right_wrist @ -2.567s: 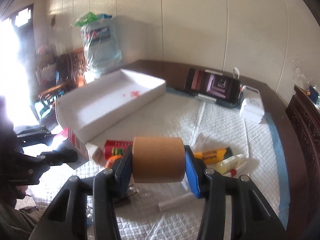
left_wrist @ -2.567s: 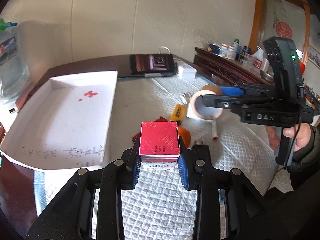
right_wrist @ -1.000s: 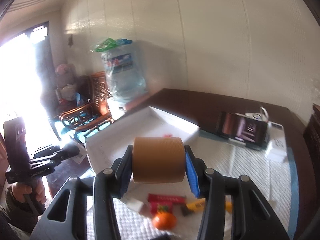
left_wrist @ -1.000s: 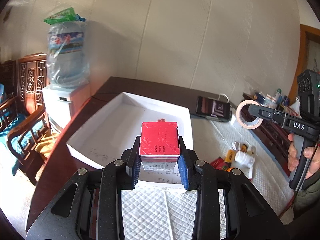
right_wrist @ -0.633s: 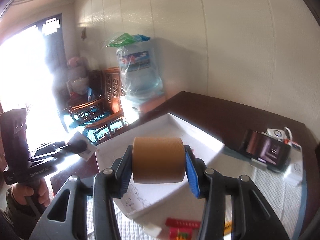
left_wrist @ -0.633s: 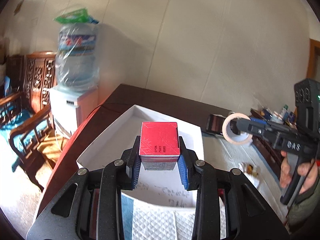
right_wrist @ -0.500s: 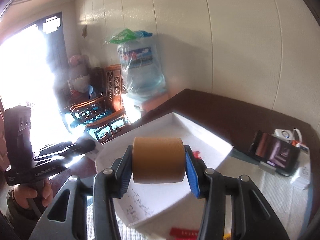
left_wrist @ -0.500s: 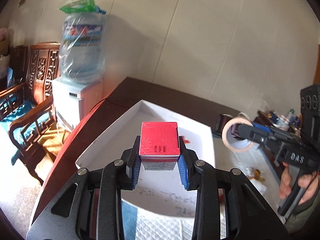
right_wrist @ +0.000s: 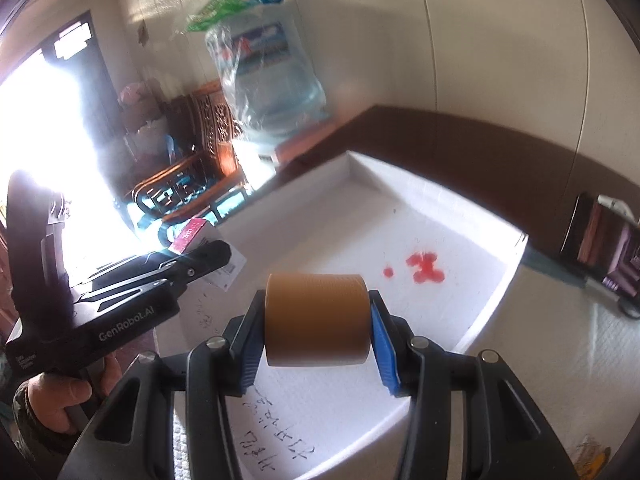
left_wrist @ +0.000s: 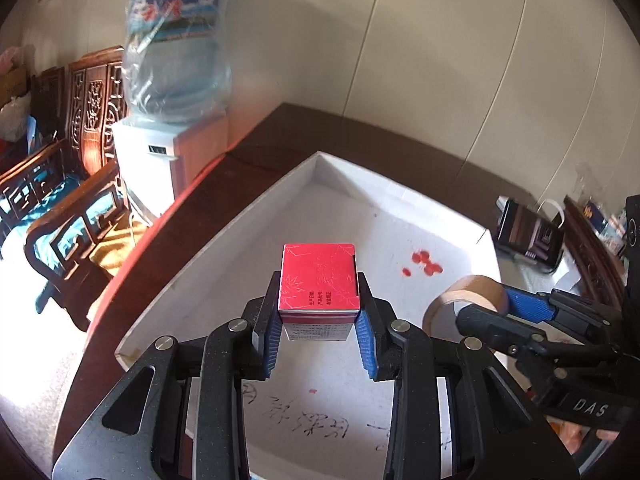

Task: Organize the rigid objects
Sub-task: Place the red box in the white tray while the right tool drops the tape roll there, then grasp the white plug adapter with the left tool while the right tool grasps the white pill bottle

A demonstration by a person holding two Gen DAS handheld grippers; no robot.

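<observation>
My left gripper (left_wrist: 319,320) is shut on a small red box (left_wrist: 319,284) and holds it above the near part of a shallow white tray (left_wrist: 224,264). My right gripper (right_wrist: 317,320) is shut on a brown tape roll (right_wrist: 316,318), also over the white tray (right_wrist: 492,304). In the left wrist view the tape roll (left_wrist: 464,300) and right gripper sit at the right, beside the tray. In the right wrist view the left gripper (right_wrist: 192,258) with the red box (right_wrist: 190,236) is at the left.
The tray floor has red marks (left_wrist: 424,264) and handwriting (left_wrist: 304,420). A water dispenser with a bottle (left_wrist: 176,72) and carved wooden chairs (left_wrist: 60,200) stand left of the dark table (left_wrist: 304,132). A phone (left_wrist: 528,232) stands on the white cloth at right.
Both grippers have moved left from the cluttered cloth to over the white tray, carrying the red box and the tape roll. The tray now fills the middle of both views.
</observation>
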